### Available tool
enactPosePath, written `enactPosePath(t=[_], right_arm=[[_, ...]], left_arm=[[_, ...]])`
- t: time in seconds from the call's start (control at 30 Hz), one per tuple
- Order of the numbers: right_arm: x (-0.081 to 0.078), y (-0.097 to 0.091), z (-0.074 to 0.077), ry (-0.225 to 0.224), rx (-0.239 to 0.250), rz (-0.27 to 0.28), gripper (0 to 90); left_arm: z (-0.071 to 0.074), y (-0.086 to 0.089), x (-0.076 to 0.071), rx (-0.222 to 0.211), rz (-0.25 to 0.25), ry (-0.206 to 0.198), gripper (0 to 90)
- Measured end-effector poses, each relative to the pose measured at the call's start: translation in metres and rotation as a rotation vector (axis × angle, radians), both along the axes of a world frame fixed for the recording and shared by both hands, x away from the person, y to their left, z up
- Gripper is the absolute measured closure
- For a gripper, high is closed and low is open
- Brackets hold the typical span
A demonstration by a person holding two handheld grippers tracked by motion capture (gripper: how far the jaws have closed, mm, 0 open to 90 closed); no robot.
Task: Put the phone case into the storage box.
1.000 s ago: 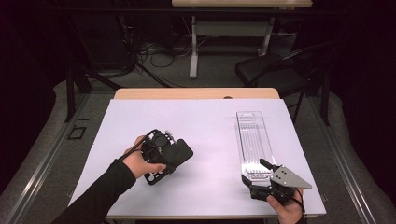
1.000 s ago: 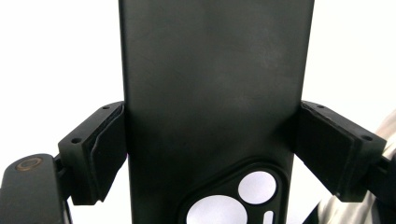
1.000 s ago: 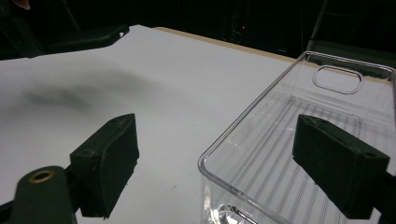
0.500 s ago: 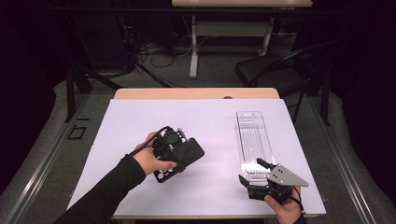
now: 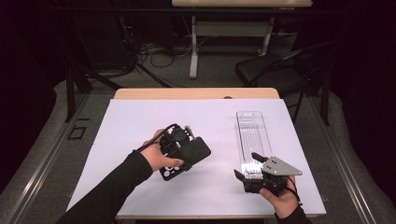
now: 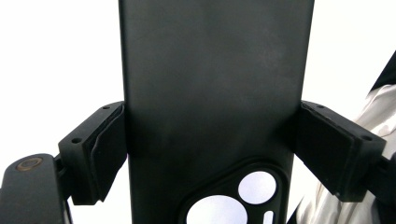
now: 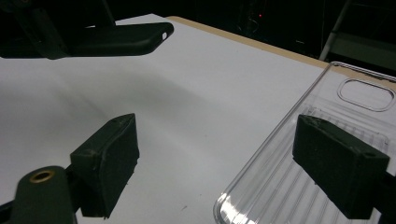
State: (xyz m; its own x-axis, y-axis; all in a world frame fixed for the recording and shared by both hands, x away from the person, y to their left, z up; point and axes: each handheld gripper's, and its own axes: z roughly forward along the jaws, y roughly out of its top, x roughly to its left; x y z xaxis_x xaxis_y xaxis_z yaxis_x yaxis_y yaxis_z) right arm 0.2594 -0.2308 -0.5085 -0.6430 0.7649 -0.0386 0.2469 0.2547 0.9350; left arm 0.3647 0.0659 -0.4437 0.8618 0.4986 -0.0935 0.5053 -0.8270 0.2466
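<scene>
A black phone case (image 5: 195,151) with a camera cutout hangs just above the white table top (image 5: 140,121), left of centre. My left gripper (image 5: 183,157) is shut on it. In the left gripper view both pads (image 6: 109,149) press on the long edges of the black case (image 6: 215,84). A long clear plastic case (image 5: 252,135) lies flat at the right. My right gripper (image 5: 247,167) stands open at its near end. In the right gripper view one jaw sits over the clear case (image 7: 275,186) and the other over bare table, with nothing gripped by the right gripper (image 7: 224,154). The black case (image 7: 126,39) shows farther off.
The table's wooden back edge (image 5: 196,93) lies beyond the white top. A dark chair (image 5: 275,70) and a white table leg (image 5: 194,46) with cables stand on the floor behind. The clear case's far end (image 7: 366,93) has a rounded cutout.
My left hand has carried the black phone case to the right and slightly up. The right gripper has stayed at the clear case's near end.
</scene>
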Motion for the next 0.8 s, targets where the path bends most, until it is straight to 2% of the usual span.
enactPosePath(t=[0.07,0.27,0.43,0.6,0.8], right_arm=[[0.004,0.002,0.001,0.008,-0.007,0.006,14.1],[0.016,0.011,0.008,-0.003,-0.022,0.029,14.1],[0.026,0.023,0.015,-0.021,-0.087,0.058,14.2],[0.036,0.031,0.021,-0.020,-0.092,0.075,14.3],[0.053,0.039,0.033,0.036,-0.074,0.122,14.7]], left_arm=[[0.000,-0.001,0.000,0.000,-0.004,0.002,14.1],[0.002,-0.003,0.002,-0.003,-0.006,0.004,14.1],[0.003,-0.001,0.003,-0.009,0.003,0.005,14.1],[0.003,0.001,0.004,-0.008,0.009,0.012,14.2],[0.005,0.005,0.005,-0.003,0.021,0.017,14.2]])
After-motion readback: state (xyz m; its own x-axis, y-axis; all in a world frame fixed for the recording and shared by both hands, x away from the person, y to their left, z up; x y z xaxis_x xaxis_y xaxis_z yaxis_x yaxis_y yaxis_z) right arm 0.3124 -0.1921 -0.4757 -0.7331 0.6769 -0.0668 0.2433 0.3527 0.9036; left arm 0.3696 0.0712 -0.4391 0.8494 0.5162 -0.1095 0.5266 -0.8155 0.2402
